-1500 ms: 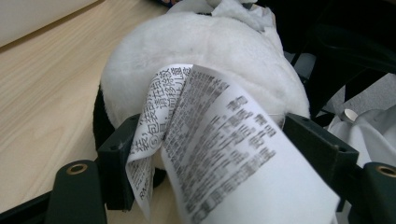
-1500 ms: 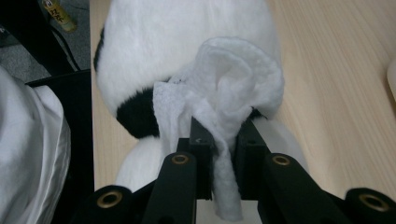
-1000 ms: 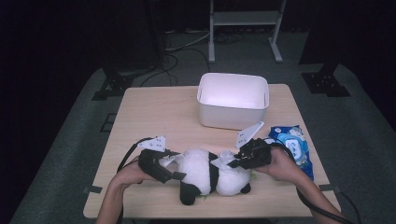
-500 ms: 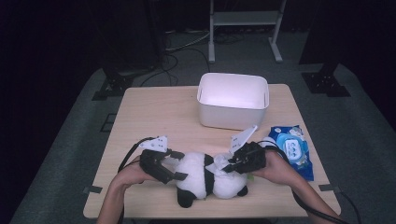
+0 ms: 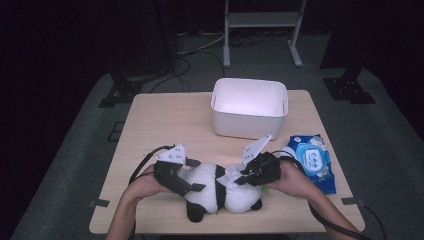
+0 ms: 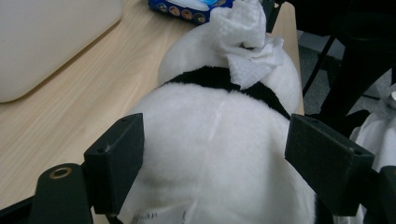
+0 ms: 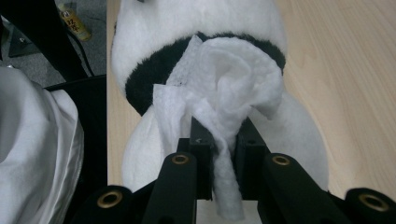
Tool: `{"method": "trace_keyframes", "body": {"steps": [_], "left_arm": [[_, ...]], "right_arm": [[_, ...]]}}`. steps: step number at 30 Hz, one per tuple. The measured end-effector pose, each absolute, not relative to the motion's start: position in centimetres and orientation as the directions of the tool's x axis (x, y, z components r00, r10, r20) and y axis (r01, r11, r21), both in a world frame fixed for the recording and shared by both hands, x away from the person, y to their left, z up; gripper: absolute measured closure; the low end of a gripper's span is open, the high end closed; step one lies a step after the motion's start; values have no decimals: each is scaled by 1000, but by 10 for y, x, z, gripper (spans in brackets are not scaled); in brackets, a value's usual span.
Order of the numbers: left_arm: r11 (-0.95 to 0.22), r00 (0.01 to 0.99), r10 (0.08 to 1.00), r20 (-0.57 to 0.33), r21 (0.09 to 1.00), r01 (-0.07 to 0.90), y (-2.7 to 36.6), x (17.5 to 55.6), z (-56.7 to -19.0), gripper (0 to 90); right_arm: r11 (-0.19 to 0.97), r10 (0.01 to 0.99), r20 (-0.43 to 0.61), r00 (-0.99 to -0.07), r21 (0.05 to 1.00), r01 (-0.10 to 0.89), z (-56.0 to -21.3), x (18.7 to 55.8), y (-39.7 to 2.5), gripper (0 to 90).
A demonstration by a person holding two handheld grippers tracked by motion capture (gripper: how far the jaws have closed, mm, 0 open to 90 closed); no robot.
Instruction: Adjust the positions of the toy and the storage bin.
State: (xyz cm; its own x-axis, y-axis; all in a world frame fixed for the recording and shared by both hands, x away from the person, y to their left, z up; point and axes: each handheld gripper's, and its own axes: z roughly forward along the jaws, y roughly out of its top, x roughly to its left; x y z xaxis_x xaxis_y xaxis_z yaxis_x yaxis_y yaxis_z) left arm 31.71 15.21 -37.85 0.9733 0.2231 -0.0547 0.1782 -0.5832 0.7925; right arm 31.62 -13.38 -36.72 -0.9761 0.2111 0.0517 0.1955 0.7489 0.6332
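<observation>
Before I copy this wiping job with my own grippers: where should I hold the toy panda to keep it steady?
Grip the toy panda across its white body, coming from its rear end. It lies flat on the table, and the left gripper already has its jaws standing wide on either side of that rounded body, well apart from the wipe.

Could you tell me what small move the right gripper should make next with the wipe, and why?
Probably a short stroke across the fur. The right gripper is shut on the wipe, which lies against the plush panda at its black band, while the left gripper's jaws straddle the body to steady it.

Bright lit table, dark surroundings, slight softness.
</observation>
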Motion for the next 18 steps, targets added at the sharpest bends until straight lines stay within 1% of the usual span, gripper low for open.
{"method": "trace_keyframes", "body": {"steps": [2,8,13,18], "left_arm": [[-608,973,230,-33,776,170,149,317,-378,213],[-641,969,245,-16,748,174,145,315,-378,227],[-667,968,252,-7,723,179,145,315,-378,235],[-682,964,267,-10,704,196,146,315,-378,244]], "right_arm": [[743,214,49,-976,640,195,-367,317,-135,797],[703,234,71,-970,676,220,-369,317,-153,797],[660,273,91,-958,707,255,-374,315,-177,797],[622,333,109,-937,721,305,-382,312,-204,796]]}}
